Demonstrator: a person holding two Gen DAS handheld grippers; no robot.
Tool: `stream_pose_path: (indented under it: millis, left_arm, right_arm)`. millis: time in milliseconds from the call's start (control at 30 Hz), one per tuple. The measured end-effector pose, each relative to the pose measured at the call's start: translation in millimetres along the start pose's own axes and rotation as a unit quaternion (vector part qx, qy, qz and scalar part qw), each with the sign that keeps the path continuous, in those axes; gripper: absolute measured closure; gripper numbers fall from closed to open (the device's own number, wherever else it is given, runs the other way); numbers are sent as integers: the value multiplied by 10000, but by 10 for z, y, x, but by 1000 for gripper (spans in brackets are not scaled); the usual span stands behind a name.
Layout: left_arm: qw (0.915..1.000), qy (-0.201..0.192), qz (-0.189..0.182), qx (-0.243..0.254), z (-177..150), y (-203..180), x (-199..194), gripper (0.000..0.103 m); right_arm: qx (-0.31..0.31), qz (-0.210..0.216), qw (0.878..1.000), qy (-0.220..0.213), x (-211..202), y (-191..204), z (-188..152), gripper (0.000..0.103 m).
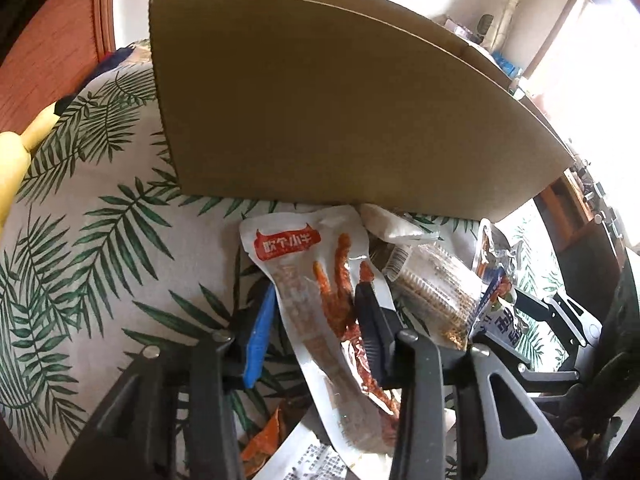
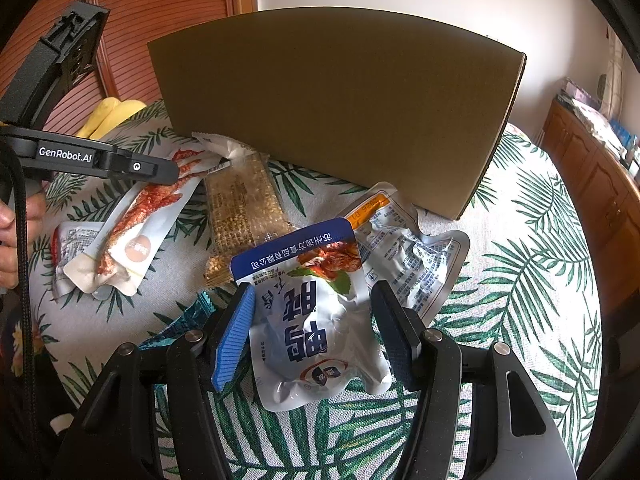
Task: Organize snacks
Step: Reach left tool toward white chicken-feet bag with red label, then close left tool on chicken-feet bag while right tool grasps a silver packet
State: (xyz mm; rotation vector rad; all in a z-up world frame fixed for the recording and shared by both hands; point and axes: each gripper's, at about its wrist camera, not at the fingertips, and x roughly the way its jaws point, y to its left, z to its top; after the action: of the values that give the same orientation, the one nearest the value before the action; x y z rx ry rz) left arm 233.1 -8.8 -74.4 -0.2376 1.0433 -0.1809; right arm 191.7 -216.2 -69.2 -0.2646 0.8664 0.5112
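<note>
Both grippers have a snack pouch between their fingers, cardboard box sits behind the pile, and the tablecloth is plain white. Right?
Not quite: the tablecloth isn't plain white, it carries a green palm-leaf print, clearest in the right wrist view. The rest stands: the left gripper straddles the chicken-feet pouch, the right gripper the blue-and-white pouch, and the cardboard box sits behind the pile.

**Black two-finger grippers with blue ribbed pads**

The left gripper (image 1: pixel 316 320) has matte black linkage arms joined by round silver rivets, with a blue ribbed pad on one finger. The right gripper (image 2: pixel 314 332) is built alike. The left unit's black side bar carries white "GenRobot.AI" lettering, and a braided black cable (image 2: pixel 22 240) hangs beside it.
</note>
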Motion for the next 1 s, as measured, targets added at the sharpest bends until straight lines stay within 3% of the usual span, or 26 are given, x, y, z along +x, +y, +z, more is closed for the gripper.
stream_pose_path:
  millis: [167, 200, 500, 533, 567, 867, 1000]
  left_arm:
    - [9996, -60, -240, -141, -2, 158, -117, 72]
    - [9996, -108, -208, -154, -3, 203, -165, 84]
    - [9995, -74, -290, -104, 40, 231, -196, 85]
    - [9995, -106, -285, -101, 36, 205, -197, 102]
    - [9997, -153, -185, -86, 32, 191, -207, 103]
    - [9972, -193, -714, -100, 0, 259, -352, 103]
    - [9953, -352, -890, 154, -20, 184, -575, 103]
  right_arm:
    - [-2, -1, 10000, 0, 1, -2, 0, 42]
    - [2, 4, 10000, 0, 0, -3, 0, 42]
    - [8, 7, 10000, -4, 0, -2, 1, 42]
    - [10, 10, 10000, -4, 0, -3, 0, 42]
    - [11, 12, 10000, -4, 0, -2, 0, 42]
    - [12, 13, 10000, -8, 2, -12, 1, 42]
    - [23, 5, 10000, -26, -4, -23, -1, 44]
